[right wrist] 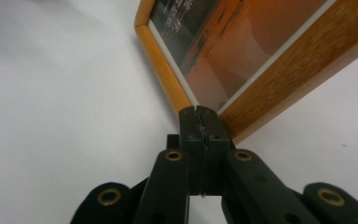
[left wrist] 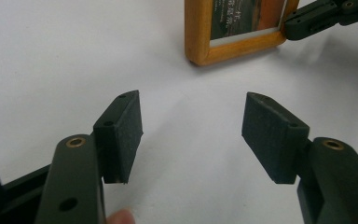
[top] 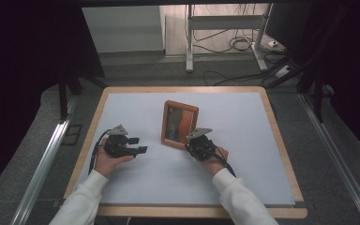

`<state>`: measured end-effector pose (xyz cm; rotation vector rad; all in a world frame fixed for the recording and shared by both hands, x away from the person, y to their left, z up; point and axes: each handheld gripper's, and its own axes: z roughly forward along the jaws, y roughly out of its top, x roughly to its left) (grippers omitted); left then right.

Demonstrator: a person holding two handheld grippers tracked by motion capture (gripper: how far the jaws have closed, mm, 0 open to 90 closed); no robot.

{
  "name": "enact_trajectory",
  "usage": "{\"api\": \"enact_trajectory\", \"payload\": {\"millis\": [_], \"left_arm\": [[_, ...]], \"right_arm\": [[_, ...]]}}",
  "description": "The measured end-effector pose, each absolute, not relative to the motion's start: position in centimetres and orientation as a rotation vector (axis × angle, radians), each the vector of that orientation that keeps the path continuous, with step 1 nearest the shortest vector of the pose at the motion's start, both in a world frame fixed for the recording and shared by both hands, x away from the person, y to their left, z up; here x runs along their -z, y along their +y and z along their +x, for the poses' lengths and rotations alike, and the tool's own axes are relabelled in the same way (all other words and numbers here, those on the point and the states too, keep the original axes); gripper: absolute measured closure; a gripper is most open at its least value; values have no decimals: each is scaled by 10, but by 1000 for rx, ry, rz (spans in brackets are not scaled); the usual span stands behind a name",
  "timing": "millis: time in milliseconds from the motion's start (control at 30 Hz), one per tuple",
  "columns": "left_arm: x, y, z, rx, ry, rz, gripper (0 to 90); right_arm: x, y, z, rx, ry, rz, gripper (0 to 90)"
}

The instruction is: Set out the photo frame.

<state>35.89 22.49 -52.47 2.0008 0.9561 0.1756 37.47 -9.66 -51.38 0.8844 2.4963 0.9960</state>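
Pressing together with no gap between the pads, the jaws of the right gripper (right wrist: 200, 109) sit closed at the near corner of the rectangular wooden picture frame with an orange-toned print (right wrist: 242, 51), their tips touching its edge; nothing shows clamped between them. Seen from above, that right gripper (top: 194, 145) lies at the frame's lower right corner, and the picture frame (top: 180, 124) rests flat near the middle of the white mat (top: 136, 183) covering the light wood-rimmed table (top: 286, 164). Well apart to the left, the left gripper (left wrist: 191, 135) hovers low over bare mat with its jaws spread wide and empty, pointing toward the frame (left wrist: 200, 32)
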Motion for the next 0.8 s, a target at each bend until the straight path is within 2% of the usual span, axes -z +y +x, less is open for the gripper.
{"api": "enact_trajectory", "payload": {"millis": [800], "left_arm": [[526, 224, 359, -172, 957, 2004, 365]], "right_arm": [[514, -108, 384, -1002, 2465, 899, 900]]}}
